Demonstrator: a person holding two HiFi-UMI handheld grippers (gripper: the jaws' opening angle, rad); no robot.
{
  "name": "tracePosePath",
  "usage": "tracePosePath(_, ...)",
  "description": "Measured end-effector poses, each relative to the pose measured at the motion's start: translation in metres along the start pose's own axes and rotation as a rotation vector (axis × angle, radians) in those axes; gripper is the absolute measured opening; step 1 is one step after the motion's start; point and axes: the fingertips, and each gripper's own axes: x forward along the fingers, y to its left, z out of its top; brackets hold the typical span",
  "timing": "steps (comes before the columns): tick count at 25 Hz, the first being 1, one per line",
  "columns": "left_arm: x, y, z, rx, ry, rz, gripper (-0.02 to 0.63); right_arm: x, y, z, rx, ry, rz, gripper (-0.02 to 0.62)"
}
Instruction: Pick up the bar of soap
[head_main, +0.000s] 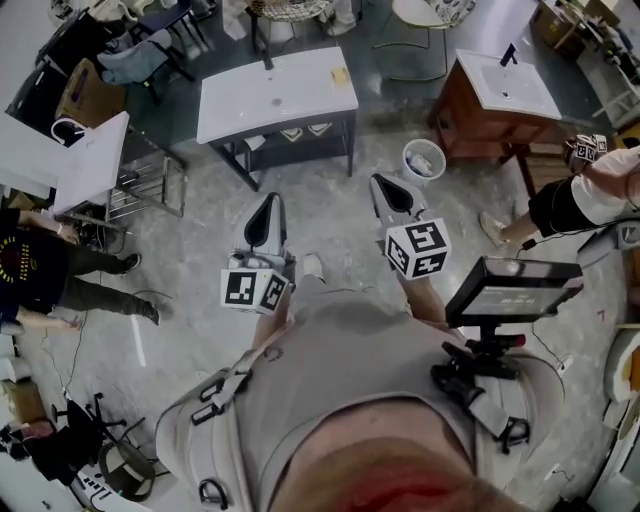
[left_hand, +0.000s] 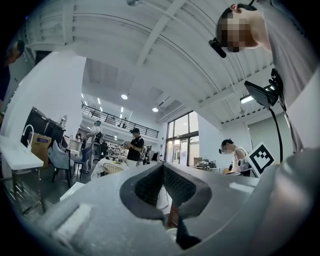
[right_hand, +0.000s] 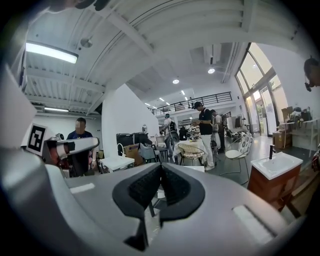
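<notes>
**Both grippers shut and empty, soap ahead on the white vanity**

The person stands on a grey, marbled concrete floor (head_main: 200, 300) in a big open workshop hall with white ceiling beams and tall windows. The left gripper (head_main: 271, 203) and the right gripper (head_main: 383, 183) are held out side by side at about waist height, both pointing forward. Each has its jaws pressed together at the tips with nothing between them; the gripper views show the dark pads meeting.

Straight ahead of both tools, well apart from them, stands a white vanity top (head_main: 275, 95) on a dark frame with a lower shelf. A small pale yellow block that looks like the bar of soap (head_main: 340, 75) lies on that top near its far right corner. It is closer to the right gripper's line than to the left's, and neither tool touches it.

Just ahead of the right gripper and a little to its right, a white waste bin (head_main: 424, 160) sits on the floor. Beyond the bin is a wooden cabinet with a white basin (head_main: 505, 85). To the left of the left gripper is another white table (head_main: 95, 150) over a wire rack. Several people stand or sit around the edges of the room, and a wicker chair (right_hand: 192, 152) shows far ahead in the right gripper view.
</notes>
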Motion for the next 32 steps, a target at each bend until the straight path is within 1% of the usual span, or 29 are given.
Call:
tracePosePath(4,0.016,0.007,0.015,-0.011,-0.013,-0.032,-0.002,0.008,0.002,0.017,-0.011,-0.015,-0.023,0.003)
tracePosePath(6,0.025,0.017,0.023,-0.010,-0.016,-0.051,-0.002,0.019,0.004,0.027,-0.010,-0.021,-0.034,0.003)
tracePosePath(9,0.046,0.052,0.030,-0.016,-0.035,-0.072,-0.002,0.058,0.007,0.040,-0.019,-0.023,-0.047,0.003)
tracePosePath(13,0.067,0.100,0.030,-0.025,-0.047,-0.094,-0.002,0.109,0.013,0.046,-0.029,-0.022,-0.067,0.003)
tracePosePath(19,0.092,0.143,0.016,-0.067,-0.038,-0.130,-0.002,0.149,0.020,0.042,-0.026,-0.007,-0.090,0.003)
tracePosePath(22,0.100,0.160,0.016,-0.058,-0.054,-0.157,-0.002,0.158,0.022,0.032,-0.033,0.020,-0.114,0.003)
tracePosePath(25,0.103,0.181,0.011,-0.050,-0.042,-0.151,-0.002,0.167,0.028,0.024,-0.040,0.059,-0.125,0.003)
tracePosePath(28,0.101,0.190,0.006,-0.052,-0.027,-0.132,-0.002,0.166,0.033,0.023,-0.035,0.062,-0.126,0.003)
tracePosePath(32,0.099,0.189,0.001,-0.072,-0.018,-0.131,-0.002,0.169,0.032,0.023,-0.032,0.059,-0.132,0.003)
